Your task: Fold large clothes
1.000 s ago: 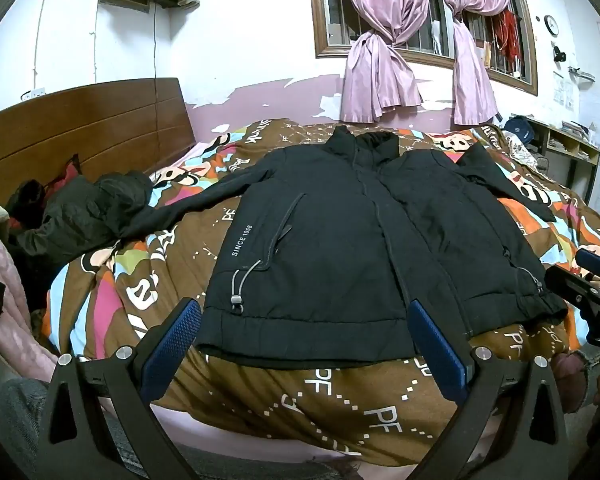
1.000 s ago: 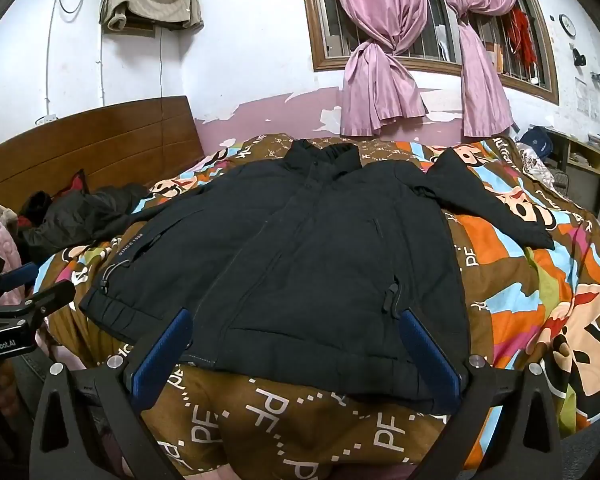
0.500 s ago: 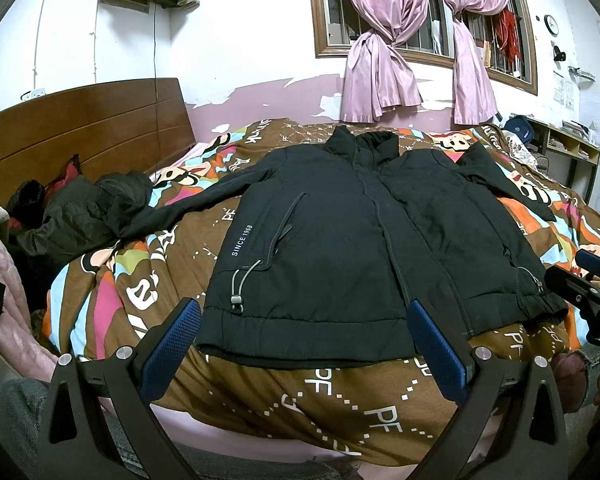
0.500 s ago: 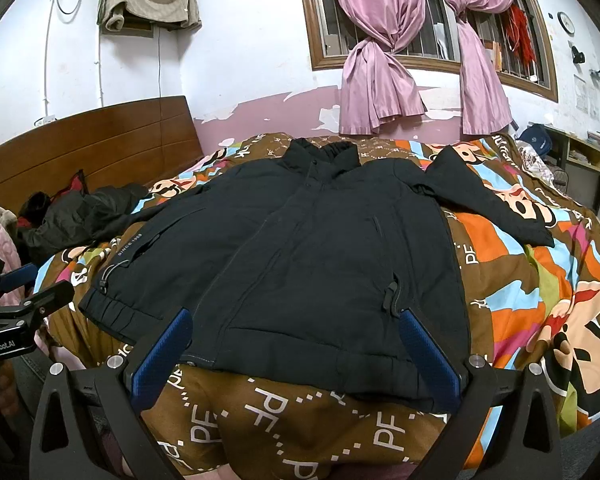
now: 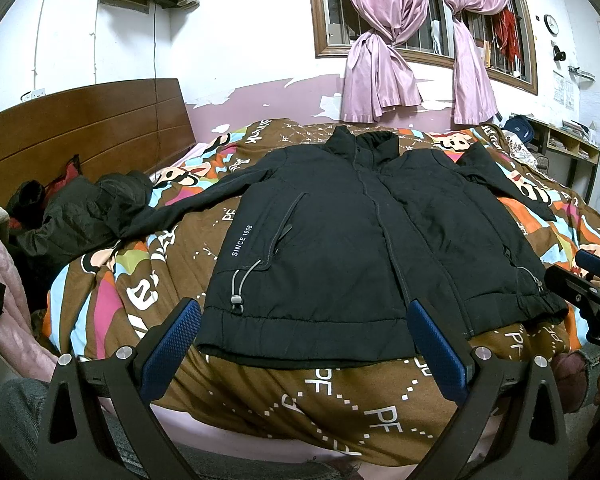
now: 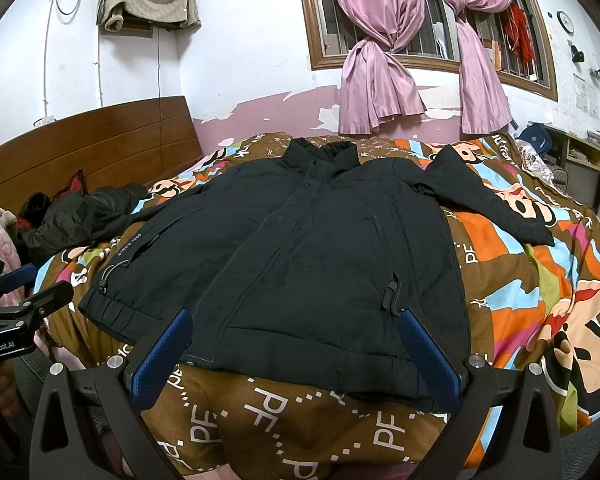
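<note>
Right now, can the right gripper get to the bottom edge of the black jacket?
Probably yes. The right gripper is open and sits just short of the black jacket hem, which lies flat on the bedspread with nothing between them.

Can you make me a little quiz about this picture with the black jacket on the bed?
1. True or false: the jacket lies spread flat on the bed, front side up.
2. What words are printed on the jacket? A) SINCE 1968 B) BEST DAY C) GO TEAM
3. Fill in: the left gripper and right gripper are both ____ and hold nothing.

Key: 1 true; 2 A; 3 open.
</note>
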The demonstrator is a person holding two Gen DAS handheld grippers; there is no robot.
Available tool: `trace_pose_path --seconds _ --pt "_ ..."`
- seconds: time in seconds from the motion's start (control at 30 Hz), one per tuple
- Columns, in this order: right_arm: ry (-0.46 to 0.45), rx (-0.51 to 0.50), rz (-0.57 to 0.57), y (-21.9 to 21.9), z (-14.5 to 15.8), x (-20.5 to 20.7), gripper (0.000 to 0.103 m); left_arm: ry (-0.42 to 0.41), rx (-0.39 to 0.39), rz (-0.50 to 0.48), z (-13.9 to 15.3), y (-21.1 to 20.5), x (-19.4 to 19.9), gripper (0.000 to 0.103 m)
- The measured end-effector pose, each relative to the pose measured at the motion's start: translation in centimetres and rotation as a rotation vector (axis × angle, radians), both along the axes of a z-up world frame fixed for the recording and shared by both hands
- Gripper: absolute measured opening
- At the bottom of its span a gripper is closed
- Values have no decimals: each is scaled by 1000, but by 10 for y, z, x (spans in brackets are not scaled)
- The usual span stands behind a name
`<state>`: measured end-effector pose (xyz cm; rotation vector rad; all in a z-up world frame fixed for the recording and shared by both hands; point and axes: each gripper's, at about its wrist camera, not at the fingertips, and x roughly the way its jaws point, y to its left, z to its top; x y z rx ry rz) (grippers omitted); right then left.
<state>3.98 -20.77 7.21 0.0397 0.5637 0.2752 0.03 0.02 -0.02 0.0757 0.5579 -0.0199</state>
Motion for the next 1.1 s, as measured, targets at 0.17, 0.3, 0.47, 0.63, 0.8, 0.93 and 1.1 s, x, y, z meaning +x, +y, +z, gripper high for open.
trace_pose_path --seconds 0.17,0.3,0.47,0.63,0.8,0.93,1.1 --pt "3 1 -1 -1 0 1 103 0 -1 0 0 1 1 101" --pt "3 2 -1 -1 0 1 103 0 1 1 0 0 0 101" --pt "3 2 -1 -1 0 1 103 0 0 1 0 0 0 101" --pt "5 3 0 -1 0 1 103 0 1 1 0 0 0 101" --pt "5 3 -1 -2 0 1 103 0 1 1 0 0 0 101" --pt "6 3 -1 -1 -1 1 103 0 2 1 0 0 0 101" --pt "7 5 -1 -2 -1 2 103 1 1 0 0 0 0 101"
